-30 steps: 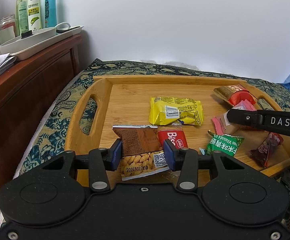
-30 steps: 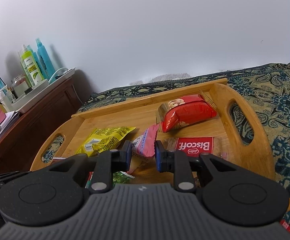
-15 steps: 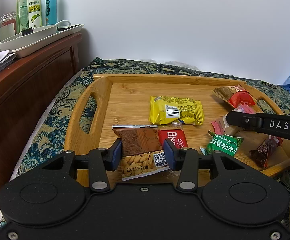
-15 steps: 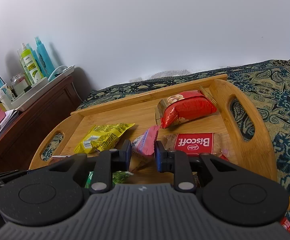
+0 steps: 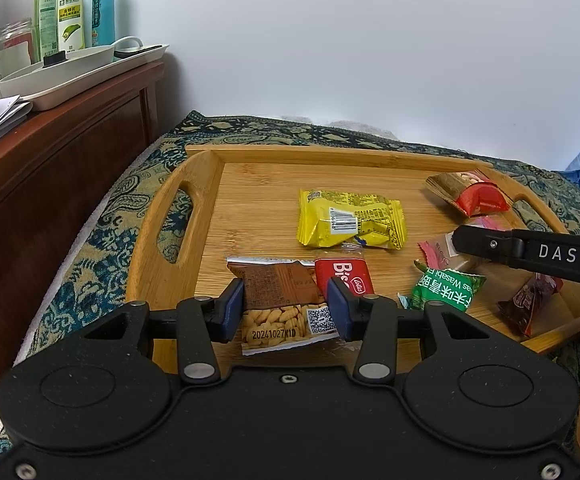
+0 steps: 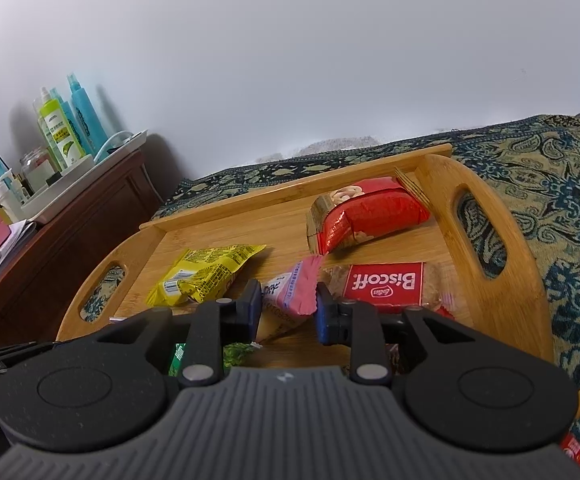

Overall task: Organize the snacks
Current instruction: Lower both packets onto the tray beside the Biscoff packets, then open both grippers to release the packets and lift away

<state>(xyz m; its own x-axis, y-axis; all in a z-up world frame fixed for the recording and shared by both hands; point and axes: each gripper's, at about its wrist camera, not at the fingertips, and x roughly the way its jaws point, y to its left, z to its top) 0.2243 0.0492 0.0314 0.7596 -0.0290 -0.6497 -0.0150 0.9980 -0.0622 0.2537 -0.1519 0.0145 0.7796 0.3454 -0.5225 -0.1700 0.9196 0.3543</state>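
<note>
My left gripper (image 5: 285, 312) is shut on a brown nut packet (image 5: 279, 300) over the near edge of the wooden tray (image 5: 209, 208). My right gripper (image 6: 285, 310) is shut on a pink snack packet (image 6: 290, 294) above the tray (image 6: 490, 312). On the tray lie a yellow packet (image 5: 350, 220), a red Biscoff packet (image 5: 344, 276), a green wasabi packet (image 5: 446, 290), a red-and-gold packet (image 5: 470, 194) and a dark red candy (image 5: 530, 300). In the right wrist view, the yellow packet (image 6: 205, 276), a Biscoff packet (image 6: 386, 286) and the red-and-gold packet (image 6: 366, 214) show.
The tray sits on a patterned blue-and-gold cloth (image 5: 101, 232). A dark wooden cabinet (image 5: 49, 168) stands to the left with a white tray of bottles (image 5: 69, 72) on top. A white wall is behind. The right gripper's arm (image 5: 530, 252) crosses the tray's right side.
Both grippers keep hold of their packets. The right gripper has lifted slightly with the pink packet; the left view has shifted a little left.
</note>
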